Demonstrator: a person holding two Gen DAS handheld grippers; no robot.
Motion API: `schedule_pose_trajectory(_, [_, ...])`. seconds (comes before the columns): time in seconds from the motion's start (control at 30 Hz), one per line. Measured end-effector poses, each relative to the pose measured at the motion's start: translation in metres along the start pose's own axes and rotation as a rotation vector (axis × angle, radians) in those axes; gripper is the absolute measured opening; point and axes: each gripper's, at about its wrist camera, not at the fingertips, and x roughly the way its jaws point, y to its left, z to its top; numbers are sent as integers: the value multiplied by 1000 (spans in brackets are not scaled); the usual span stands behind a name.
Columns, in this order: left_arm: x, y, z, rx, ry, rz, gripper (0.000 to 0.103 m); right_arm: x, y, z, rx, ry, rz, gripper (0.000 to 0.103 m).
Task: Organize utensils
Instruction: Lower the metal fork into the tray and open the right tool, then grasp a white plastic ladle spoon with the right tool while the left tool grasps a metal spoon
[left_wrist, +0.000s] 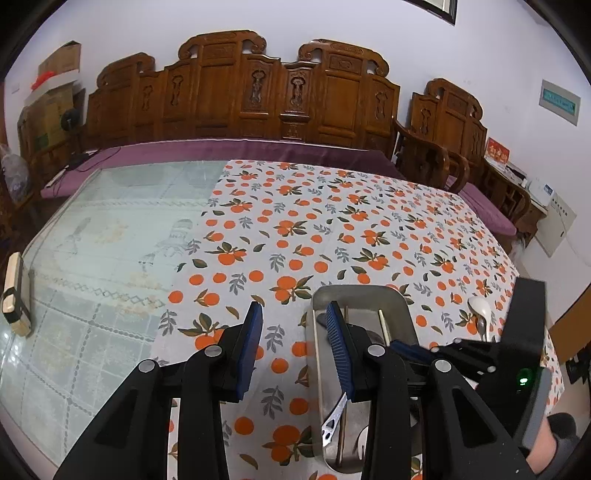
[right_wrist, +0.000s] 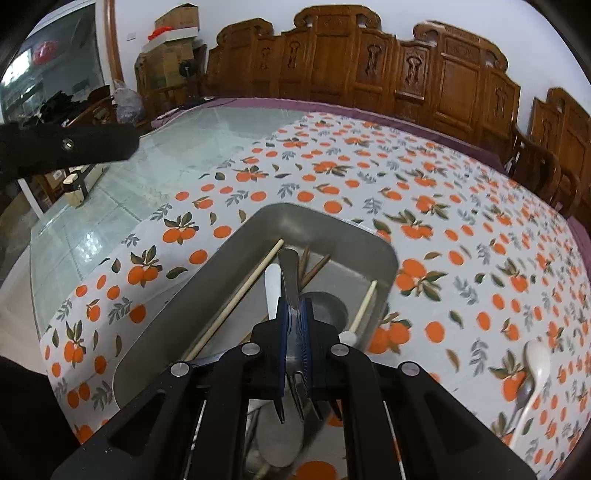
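A steel tray (right_wrist: 295, 216) lies on the orange-print tablecloth (right_wrist: 443, 206). In it are pale chopsticks (right_wrist: 236, 299), dark chopsticks (right_wrist: 314, 267) and a white spoon handle (right_wrist: 271, 288). My right gripper (right_wrist: 294, 314) hangs over the tray, shut on a metal fork (right_wrist: 290, 269) whose handle points away and whose tines point back at the camera. In the left wrist view my left gripper (left_wrist: 295, 332) stands open at the tray's (left_wrist: 362, 295) left rim, with nothing between its blue pads (left_wrist: 255, 332). A perforated metal utensil (left_wrist: 332, 421) lies in the tray below it.
A white spoon (right_wrist: 535, 360) and a metal spoon (right_wrist: 524, 393) lie on the cloth right of the tray. A small cream and black box (left_wrist: 14, 291) sits on the glass tabletop (left_wrist: 110, 229) at the far left. Carved wooden benches (left_wrist: 258, 92) line the far side.
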Motion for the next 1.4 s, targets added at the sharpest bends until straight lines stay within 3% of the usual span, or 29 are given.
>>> schedule_pose_trajectory(0.3, [0,-1,0,4,-1,2,34,4,11,-5,47,21,120,8])
schedule_pose_trajectory(0.53, [0,-5,-1,11,1,3,35,-22,-6,-9,58,-33,135,8])
schedule_pose_trajectory(0.63, [0,-13,-1,19,-6,-3,48,-48,-25,-11,44,-77,112,8])
schedule_pose_trajectory(0.73, [2,-24,-1,30,-7,-11,51,-73,-52,-13,40,-108,76,9])
schedule_pose_trajectory(0.83, [5,-38,-2,51,-11,-16,65,-91,-78,-18,36,-121,29,10])
schedule_pose_trajectory(0.93, [7,-54,-2,71,-16,-23,76,-102,-102,-25,32,-128,-25,23])
schedule_pose_trajectory(1.03, [11,-70,-3,86,-24,-26,80,-111,-127,-36,44,-125,-74,25])
schedule_pose_trajectory(1.1, [13,-81,-4,93,-26,-33,85,-116,-144,-44,63,-124,-97,33])
schedule_pose_trajectory(1.17, [14,-91,-5,100,-30,-38,86,-119,-162,-53,87,-125,-130,61])
schedule_pose_trajectory(1.23, [16,-103,-8,115,-30,-49,87,-120,-179,-61,112,-121,-169,74])
schedule_pose_trajectory(1.4, [21,-131,-19,163,-26,-71,87,-106,-212,-84,197,-84,-191,75])
